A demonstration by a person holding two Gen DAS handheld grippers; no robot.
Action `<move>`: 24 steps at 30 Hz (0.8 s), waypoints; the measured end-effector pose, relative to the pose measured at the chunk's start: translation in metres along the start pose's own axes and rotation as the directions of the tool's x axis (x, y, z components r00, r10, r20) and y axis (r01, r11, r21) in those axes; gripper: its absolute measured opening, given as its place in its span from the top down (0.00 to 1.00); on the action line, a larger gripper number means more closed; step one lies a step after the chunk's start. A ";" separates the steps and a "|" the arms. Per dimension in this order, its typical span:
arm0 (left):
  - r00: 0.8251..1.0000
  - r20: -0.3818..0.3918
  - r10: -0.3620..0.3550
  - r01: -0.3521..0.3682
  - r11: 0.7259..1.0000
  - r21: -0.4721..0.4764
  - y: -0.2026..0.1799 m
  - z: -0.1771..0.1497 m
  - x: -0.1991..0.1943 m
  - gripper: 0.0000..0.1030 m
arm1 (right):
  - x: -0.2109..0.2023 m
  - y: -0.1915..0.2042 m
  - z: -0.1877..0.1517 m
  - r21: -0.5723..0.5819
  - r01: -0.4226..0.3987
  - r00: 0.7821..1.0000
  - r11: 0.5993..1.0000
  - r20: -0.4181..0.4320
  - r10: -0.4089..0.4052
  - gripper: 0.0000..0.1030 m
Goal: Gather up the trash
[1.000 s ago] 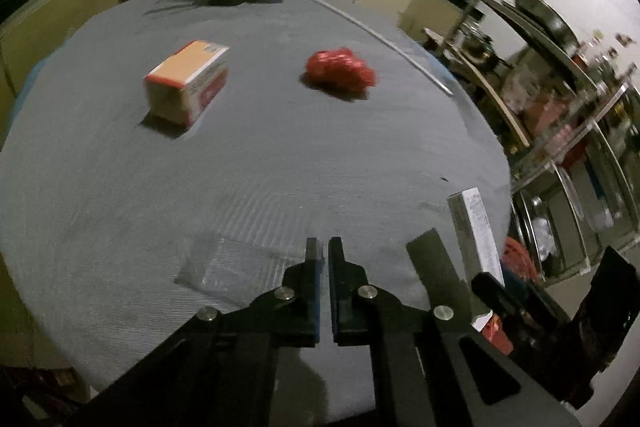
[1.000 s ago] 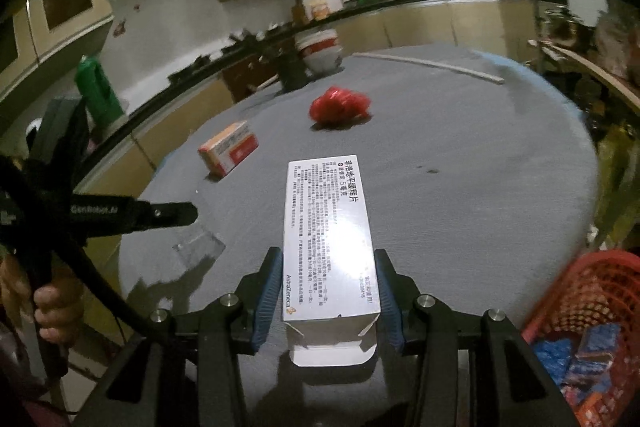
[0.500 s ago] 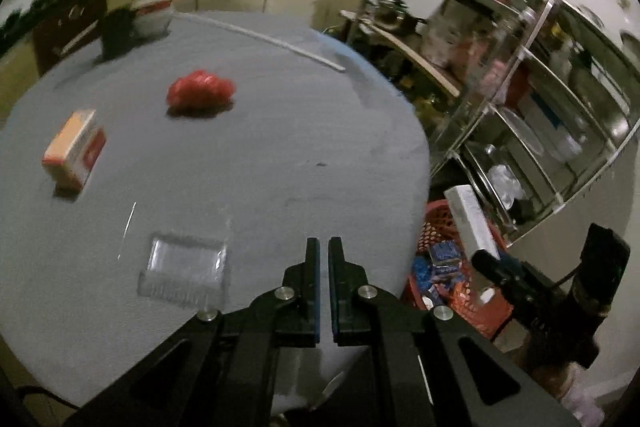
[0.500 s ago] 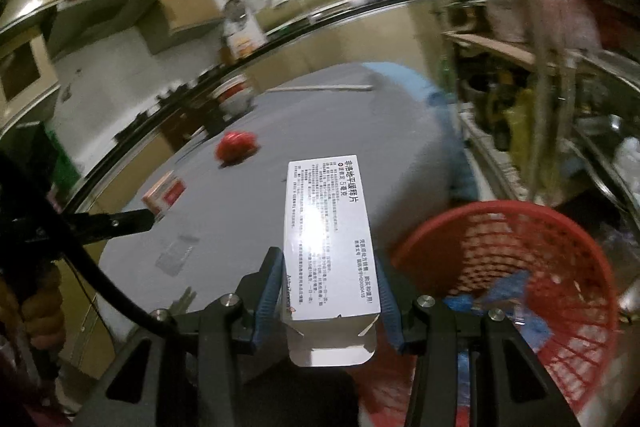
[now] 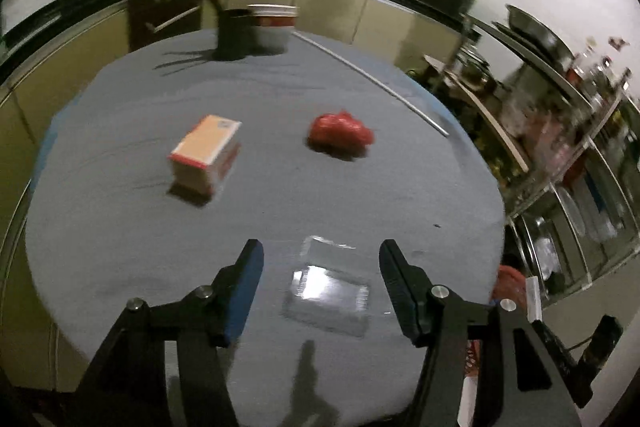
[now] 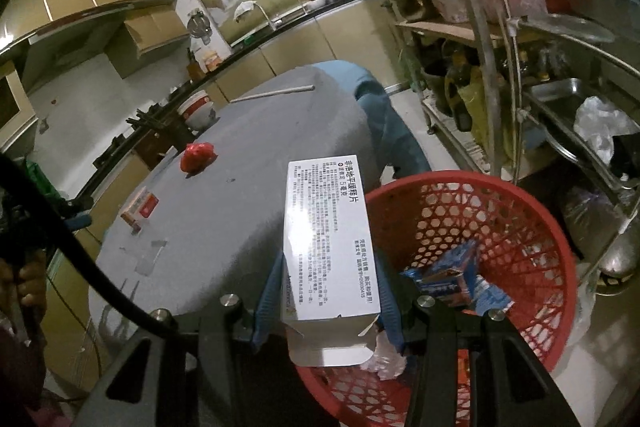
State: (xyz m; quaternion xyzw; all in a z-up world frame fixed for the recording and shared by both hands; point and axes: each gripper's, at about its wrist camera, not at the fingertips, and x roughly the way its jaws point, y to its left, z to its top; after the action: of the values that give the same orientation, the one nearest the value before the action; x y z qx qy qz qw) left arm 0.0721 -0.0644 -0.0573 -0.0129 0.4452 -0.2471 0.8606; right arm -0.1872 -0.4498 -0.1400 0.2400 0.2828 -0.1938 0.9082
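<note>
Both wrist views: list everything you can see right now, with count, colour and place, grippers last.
table: one, round, grey cloth, centre
white carton: one, white with printed text, held over the basket's near rim
basket: one, red mesh, on the floor beside the table
blue packets: a few, blue, inside the basket
clear plastic tray: one, transparent, near table edge
orange box: one, orange and white, left of mid-table
red bag: one, red, crumpled, mid-table
bucket: one, white with red band, far edge
dark container: one, black, beside the bucket
white rod: one, far right of table
left gripper: open, fingers either side of the tray
right gripper: shut on the carton
</note>
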 end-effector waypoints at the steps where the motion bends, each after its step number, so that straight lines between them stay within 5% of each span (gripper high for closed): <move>1: 1.000 -0.013 -0.006 0.006 1.000 -0.002 0.003 -0.002 0.002 0.38 | 0.002 0.003 0.000 -0.006 -0.005 1.000 1.000 -0.003 0.005 0.54; 15: 0.988 -0.147 -0.044 0.071 0.980 0.187 -0.033 -0.060 0.056 0.31 | 0.013 0.033 0.001 -0.062 -0.011 0.999 0.998 -0.036 0.009 0.54; 21: 0.985 -0.147 -0.093 0.107 0.990 0.092 -0.018 -0.052 0.078 0.31 | 0.018 0.033 0.001 -0.059 -0.010 0.999 0.998 -0.051 0.007 0.54; 24: 0.990 -0.126 -0.061 0.071 0.994 0.077 -0.004 -0.039 0.087 0.31 | 0.018 0.034 0.001 -0.063 -0.011 0.999 0.998 -0.053 0.008 0.54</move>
State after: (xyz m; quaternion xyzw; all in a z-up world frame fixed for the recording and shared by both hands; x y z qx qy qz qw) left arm 0.0822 -0.0985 -0.1454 0.0228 0.4865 -0.2936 0.8225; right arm -0.1561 -0.4267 -0.1395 0.2176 0.3113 -0.1740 0.9085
